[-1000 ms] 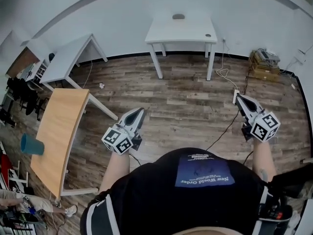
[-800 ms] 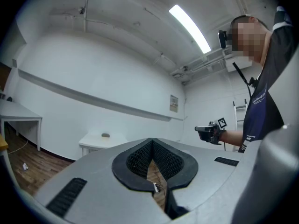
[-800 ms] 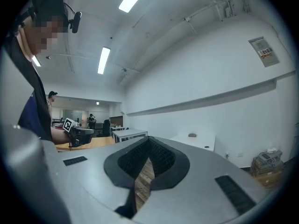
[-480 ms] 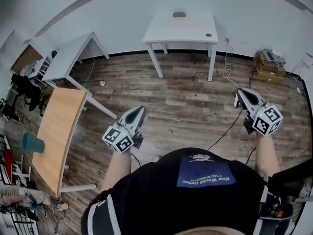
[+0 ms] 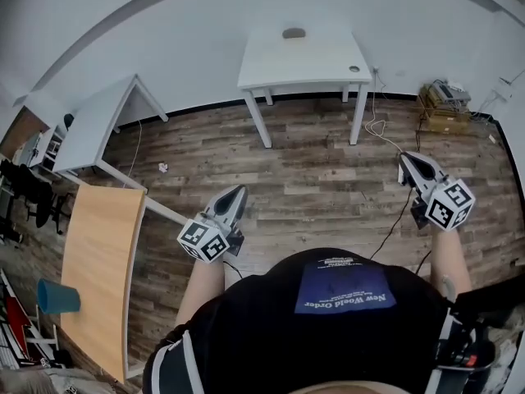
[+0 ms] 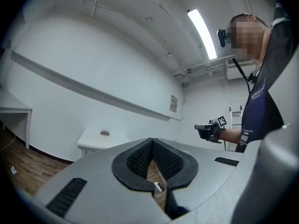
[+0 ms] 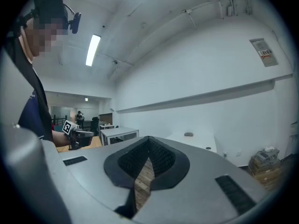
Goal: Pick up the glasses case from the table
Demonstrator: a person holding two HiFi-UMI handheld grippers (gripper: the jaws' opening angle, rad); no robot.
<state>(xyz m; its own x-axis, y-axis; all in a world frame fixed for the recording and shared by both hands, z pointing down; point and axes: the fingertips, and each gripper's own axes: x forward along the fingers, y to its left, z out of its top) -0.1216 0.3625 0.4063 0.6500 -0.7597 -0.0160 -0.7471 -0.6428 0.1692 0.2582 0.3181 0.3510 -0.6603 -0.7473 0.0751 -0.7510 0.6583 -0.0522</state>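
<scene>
Plainly, left claw [image 5: 237, 190] and right claw [image 5: 405, 158] are closed, empty; glasses case [image 5: 294, 33] lies on white table [image 5: 328, 62].

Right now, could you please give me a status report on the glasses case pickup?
Left gripper and right gripper shut, empty. Glasses case at white table's far edge, untouched. Wood floor between; cable off to the right.

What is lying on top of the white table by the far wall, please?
On the white table lies a small grey oval, probably the glasses case, near its back edge, plus a round dark spot by the right corner. Nothing covers the rest.
</scene>
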